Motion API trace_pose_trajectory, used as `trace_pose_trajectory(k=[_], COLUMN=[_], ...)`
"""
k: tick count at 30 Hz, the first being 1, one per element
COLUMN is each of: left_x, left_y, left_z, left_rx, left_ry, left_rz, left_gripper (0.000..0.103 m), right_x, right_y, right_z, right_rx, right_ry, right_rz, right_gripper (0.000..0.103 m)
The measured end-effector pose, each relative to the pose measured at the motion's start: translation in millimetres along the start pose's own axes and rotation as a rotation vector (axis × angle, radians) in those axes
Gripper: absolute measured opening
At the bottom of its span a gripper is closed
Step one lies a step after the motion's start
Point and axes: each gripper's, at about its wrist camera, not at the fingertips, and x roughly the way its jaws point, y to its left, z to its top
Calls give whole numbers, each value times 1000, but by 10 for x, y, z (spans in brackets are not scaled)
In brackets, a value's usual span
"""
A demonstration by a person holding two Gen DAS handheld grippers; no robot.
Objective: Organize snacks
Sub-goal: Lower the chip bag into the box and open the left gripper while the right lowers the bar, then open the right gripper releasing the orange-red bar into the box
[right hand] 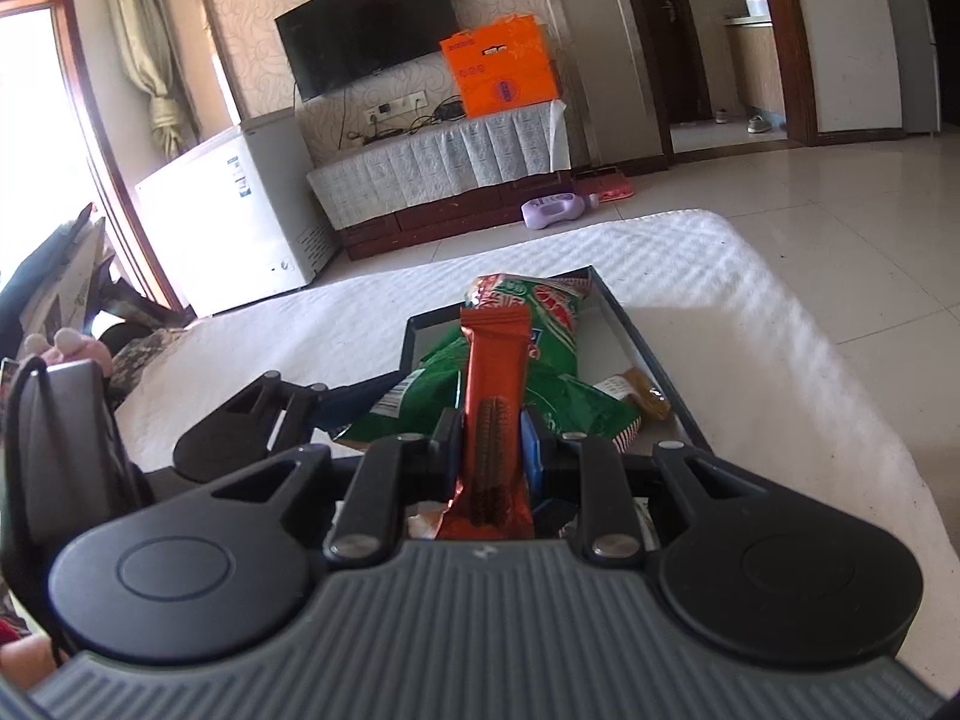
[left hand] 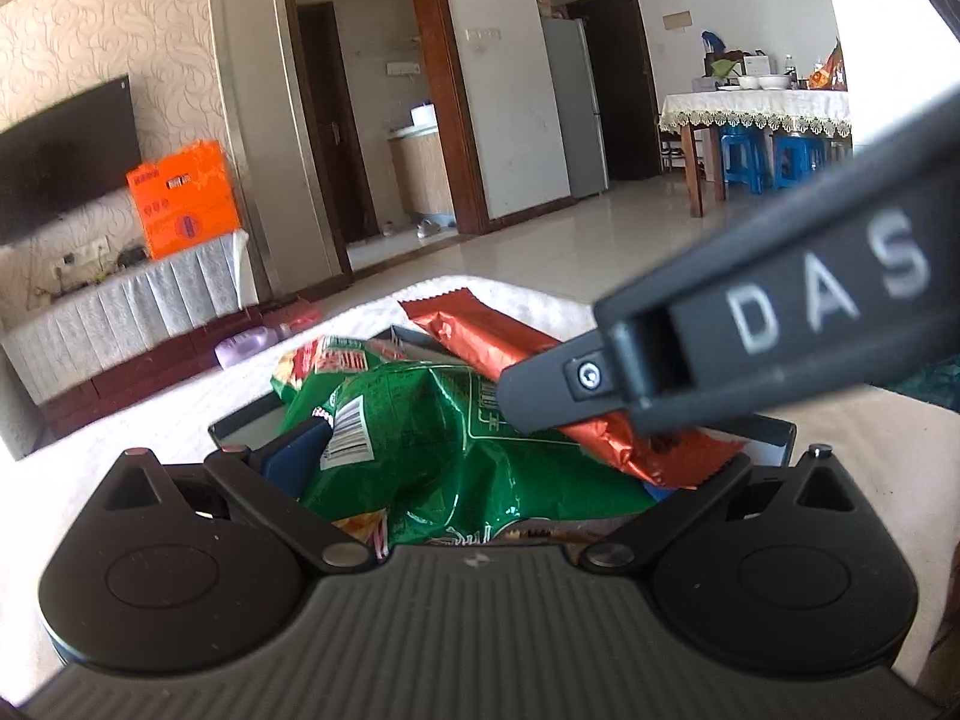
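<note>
An orange-red snack bar point(right hand: 495, 396), a ridged biscuit pictured on its wrapper, is clamped upright in the right gripper point(right hand: 493, 450) above a dark tray point(right hand: 636, 330) on a white cloth point(right hand: 750, 312). Under it lies a green bag point(left hand: 432, 438) with a barcode. The left gripper point(left hand: 474, 468) straddles this bag, jaws spread wide. "DAS" marks the right gripper's finger.

My left hand-held gripper point(left hand: 480, 450) is matte black, with a ribbed grey housing, two round discs, silver pivot pins and blue pads point(left hand: 294, 456). My right hand-held gripper point(right hand: 492, 456) looks the same; its arm bears white letters "DAS" and one silver screw.
</note>
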Motion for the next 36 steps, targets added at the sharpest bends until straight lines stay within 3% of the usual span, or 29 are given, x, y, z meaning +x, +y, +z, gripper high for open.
trace_pose_trajectory(k=[14,20,31,36], left_x=[-385,-562,-964,-1094], left_y=[-79,-85,4,59], left_z=[-9,-66,-101,-186], left_rx=[26,21,-94,-138], left_ry=[-45,-10,46,93], left_rz=[2,57,144,132], left_gripper=[103,103,103,103], right_x=[-96,-43,132,149], right_y=[-41,-53,-22,-22], right_z=[-3,-133,-261,-293], right_rx=[10,11,-79,-93], right_ry=[-18,45,97,101], right_rz=[7,-26,-103,-115], right_gripper=[24,24,24,24])
